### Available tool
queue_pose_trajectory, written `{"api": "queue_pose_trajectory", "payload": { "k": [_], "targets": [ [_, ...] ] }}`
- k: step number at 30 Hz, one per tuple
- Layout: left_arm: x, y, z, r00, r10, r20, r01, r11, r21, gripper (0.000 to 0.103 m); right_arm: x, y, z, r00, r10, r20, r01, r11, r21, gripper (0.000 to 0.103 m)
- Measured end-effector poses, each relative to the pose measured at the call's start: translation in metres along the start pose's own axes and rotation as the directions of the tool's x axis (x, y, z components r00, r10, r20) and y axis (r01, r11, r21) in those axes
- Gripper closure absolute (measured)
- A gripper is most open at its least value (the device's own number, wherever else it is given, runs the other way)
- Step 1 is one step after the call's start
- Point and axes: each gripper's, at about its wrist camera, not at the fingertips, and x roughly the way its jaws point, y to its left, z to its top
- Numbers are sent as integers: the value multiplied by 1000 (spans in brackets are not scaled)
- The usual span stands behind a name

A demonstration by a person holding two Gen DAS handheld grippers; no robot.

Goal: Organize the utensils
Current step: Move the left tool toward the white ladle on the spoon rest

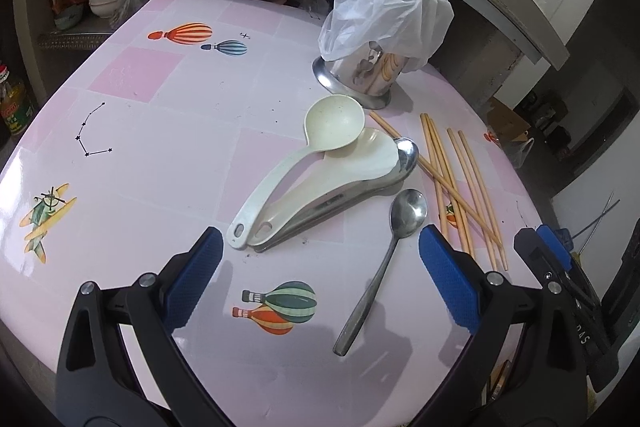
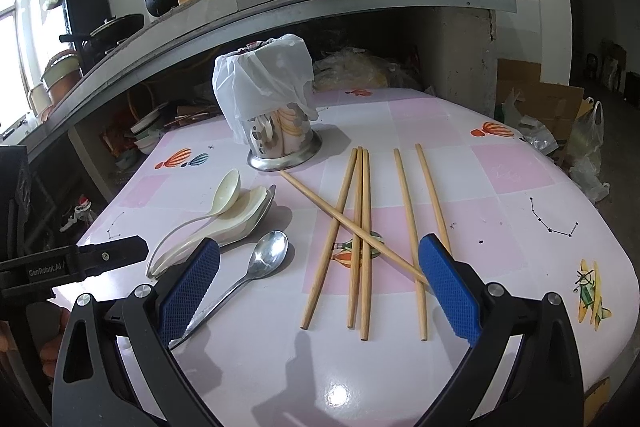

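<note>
Claws [image 1: 320, 277] wide; chopsticks [image 2: 360, 239] crossed, scattered.

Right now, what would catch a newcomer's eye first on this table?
Probably the steel holder at the back of the pink table, capped with a white bag. In front of it lie six chopsticks, one crossing three others, with stacked ladles and a lone spoon to their left. Both grippers, left and right, hover open and empty.
</note>
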Motion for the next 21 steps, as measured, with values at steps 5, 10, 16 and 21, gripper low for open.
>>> {"api": "queue_pose_trajectory", "payload": {
  "k": [5,10,16,21],
  "targets": [
    [0,-2,0,1000,4,2,-4,1000,25,8,-1,3,0,1000,10,5,-10,1000,-9,6],
    [-3,-5,-1,1000,0,11,-1,999,51,8,-2,5,1,1000,19,4,-19,1000,-15,6],
    [-10,-5,-4,999,-22,32,21,999,48,8,-8,7,0,1000,22,6,-21,999,-25,6],
    [-14,-2,-7,999,-23,38,21,999,38,8,-13,9,-1,1000,26,7,-26,999,-28,6]
  ]
}}
